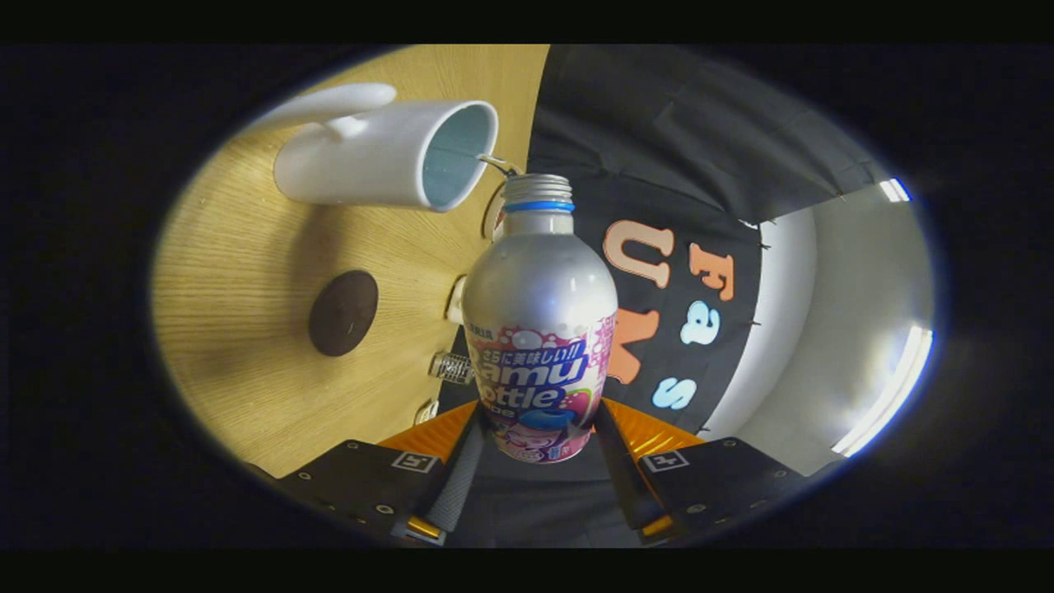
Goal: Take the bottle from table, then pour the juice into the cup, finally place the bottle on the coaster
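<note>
On the wooden desk (247, 329) at left lies the dark coaster (343, 313), with the white cup (370, 161) at upper left. At centre, the hand-held gripper (539, 441) is clamped on the bottle (539, 329), its open mouth beside the cup's rim. Pouring looks underway; next, likely return it upright and carry it to the coaster.

Bottle (539, 329) clamped between fingers (458, 469), mouth at cup (387, 156) rim; coaster (343, 313) on table (239, 272) beside cup.

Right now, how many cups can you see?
1: the white cup stands on the wooden table, just beyond the mouth of the bottle that the gripper grips; the bottle may hide another.
</note>
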Demonstrator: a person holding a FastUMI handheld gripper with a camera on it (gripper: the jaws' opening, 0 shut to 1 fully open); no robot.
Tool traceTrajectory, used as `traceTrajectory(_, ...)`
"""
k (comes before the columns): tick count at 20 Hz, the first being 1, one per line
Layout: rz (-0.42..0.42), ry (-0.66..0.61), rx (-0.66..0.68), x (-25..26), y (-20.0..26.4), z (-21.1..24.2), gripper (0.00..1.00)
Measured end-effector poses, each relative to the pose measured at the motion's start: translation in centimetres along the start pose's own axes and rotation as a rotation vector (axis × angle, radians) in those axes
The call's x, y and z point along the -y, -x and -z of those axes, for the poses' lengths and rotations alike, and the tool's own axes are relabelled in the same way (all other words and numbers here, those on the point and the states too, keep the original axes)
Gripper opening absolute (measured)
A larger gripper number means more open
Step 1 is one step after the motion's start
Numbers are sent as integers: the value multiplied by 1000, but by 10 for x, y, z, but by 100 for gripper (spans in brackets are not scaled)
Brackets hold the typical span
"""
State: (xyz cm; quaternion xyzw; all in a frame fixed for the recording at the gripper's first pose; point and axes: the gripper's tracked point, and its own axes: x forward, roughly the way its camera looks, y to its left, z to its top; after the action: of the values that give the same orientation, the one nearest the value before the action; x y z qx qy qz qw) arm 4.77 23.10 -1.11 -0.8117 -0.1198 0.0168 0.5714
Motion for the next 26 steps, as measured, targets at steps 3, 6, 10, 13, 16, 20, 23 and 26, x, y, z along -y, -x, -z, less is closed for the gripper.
traceTrajectory(3,-13,11,-2,-3,0,2,74)
traceTrajectory(6,-22,19,0,-1,-1,4,74)
traceTrajectory(10,-28,26,1,-1,-1,4,74)
traceTrajectory(13,-44,47,5,0,-2,4,74)
traceTrajectory(16,-42,48,6,3,0,3,74)
traceTrajectory(20,-43,44,12,1,0,3,74)
traceTrajectory(23,-49,76,16,3,-1,2,74)
traceTrajectory(26,-49,97,9,5,-2,3,74)
